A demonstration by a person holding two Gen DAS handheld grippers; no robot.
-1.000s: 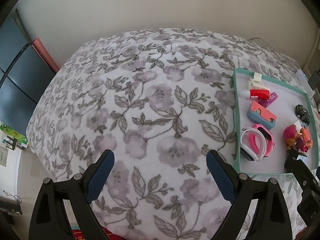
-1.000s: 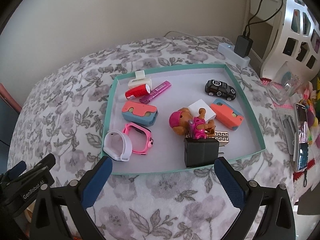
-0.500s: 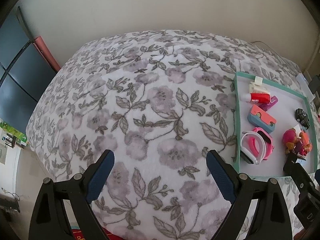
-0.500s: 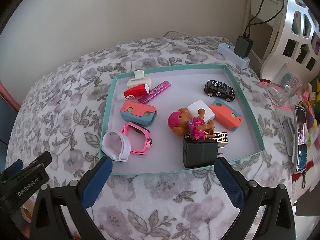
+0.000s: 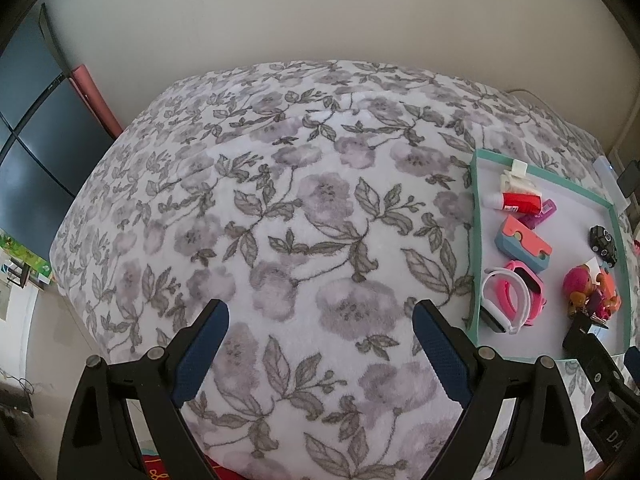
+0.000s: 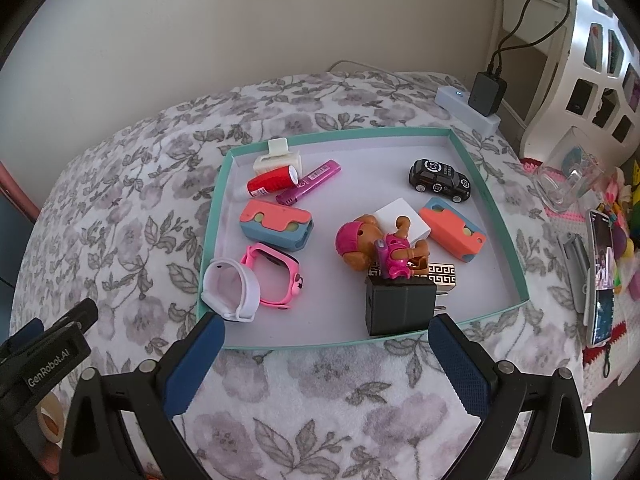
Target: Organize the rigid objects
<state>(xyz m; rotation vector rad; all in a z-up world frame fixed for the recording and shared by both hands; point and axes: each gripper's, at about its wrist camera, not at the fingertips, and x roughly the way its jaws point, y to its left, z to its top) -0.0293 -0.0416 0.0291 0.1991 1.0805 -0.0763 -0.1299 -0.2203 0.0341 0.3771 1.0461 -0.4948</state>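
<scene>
Hovering over a flowered blanket (image 5: 280,216), the left gripper (image 5: 320,320) has its blue-padded fingers spread wide with nothing between them. Only the blanket lies ahead of it; the teal-rimmed tray (image 5: 475,248) sits off to its right.

The right gripper (image 6: 326,334) is likewise wide open and holds nothing. It hangs just at the near rim of the tray (image 6: 212,224), its fingertips framing the near edge. Inside the tray, a black charger block (image 6: 398,308) stands closest, between the two fingers in this view, with its prongs pointing right. A toy dog in pink (image 6: 376,246) lies partly on top of it and on a gold-and-black patterned piece (image 6: 440,274). Behind the dog sits a white cube (image 6: 400,216), and to the right of that an orange and blue case (image 6: 452,232). A second orange and blue case (image 6: 276,226) lies toward the left side. Near the left front corner a pink watch (image 6: 280,276) touches a white band (image 6: 232,290) that leans over the rim. At the back left are a white clip (image 6: 278,156), a red tube (image 6: 270,182) and a purple marker (image 6: 310,182), close together. A black toy car (image 6: 438,180) stands alone at the back right.

Beyond the tray, a white power strip (image 6: 452,98) with a black plug (image 6: 486,94) rests at the blanket's far edge.
</scene>
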